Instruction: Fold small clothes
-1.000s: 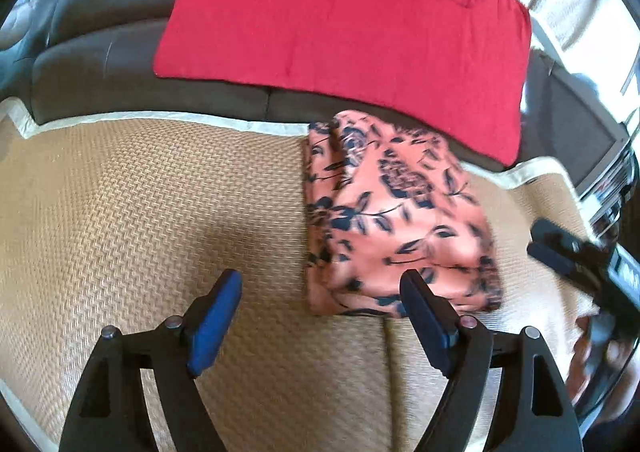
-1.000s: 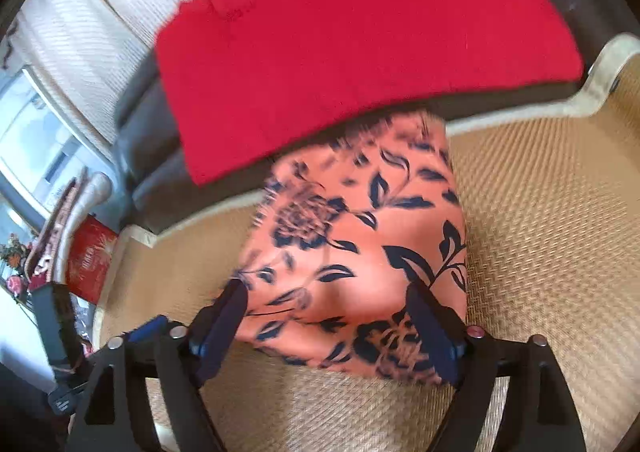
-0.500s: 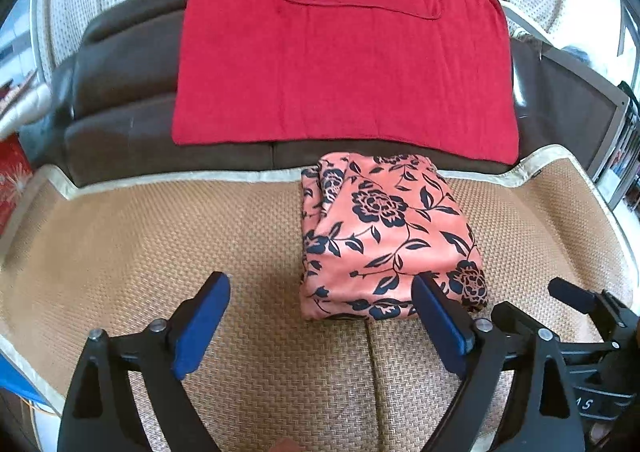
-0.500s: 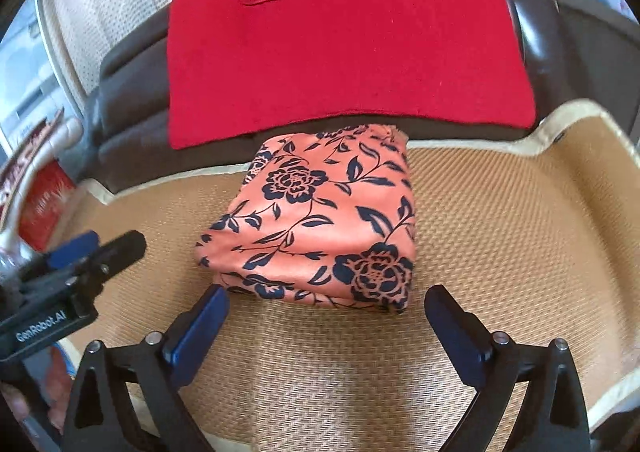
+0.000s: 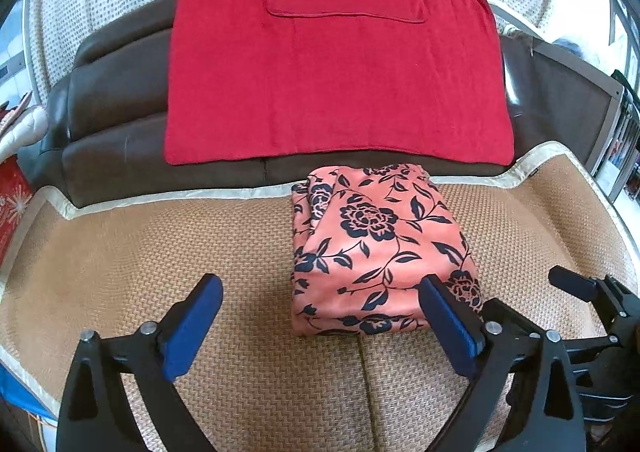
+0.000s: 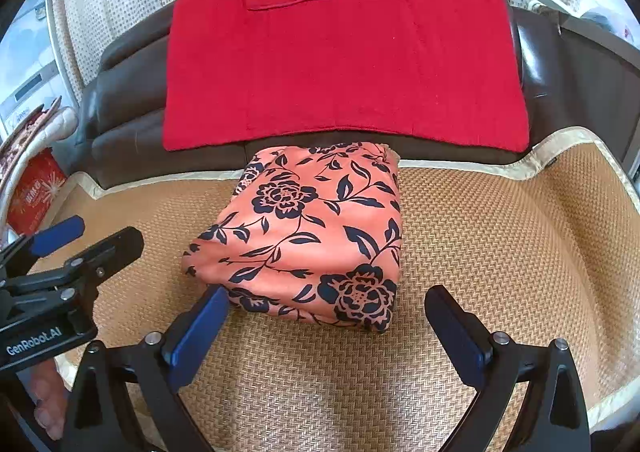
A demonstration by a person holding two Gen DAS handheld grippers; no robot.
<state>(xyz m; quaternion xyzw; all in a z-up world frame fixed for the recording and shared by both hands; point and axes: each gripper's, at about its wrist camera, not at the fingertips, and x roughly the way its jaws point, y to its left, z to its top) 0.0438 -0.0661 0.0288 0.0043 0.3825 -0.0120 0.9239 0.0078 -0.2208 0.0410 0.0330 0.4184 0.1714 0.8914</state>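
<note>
On the woven mat [image 5: 120, 260], the folded floral garment [image 5: 376, 248] runs lengthwise toward the sofa [image 5: 120, 108]; both claws gape wide, empty.

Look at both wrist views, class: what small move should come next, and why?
Probably lift both grippers up and away, as the fold looks finished. The floral garment lies as a compact folded bundle on the woven mat. The left gripper and right gripper are both open, holding nothing, on the near side of the bundle.

Bare mat [image 5: 120, 252] left of folded garment [image 5: 380, 248]
</note>
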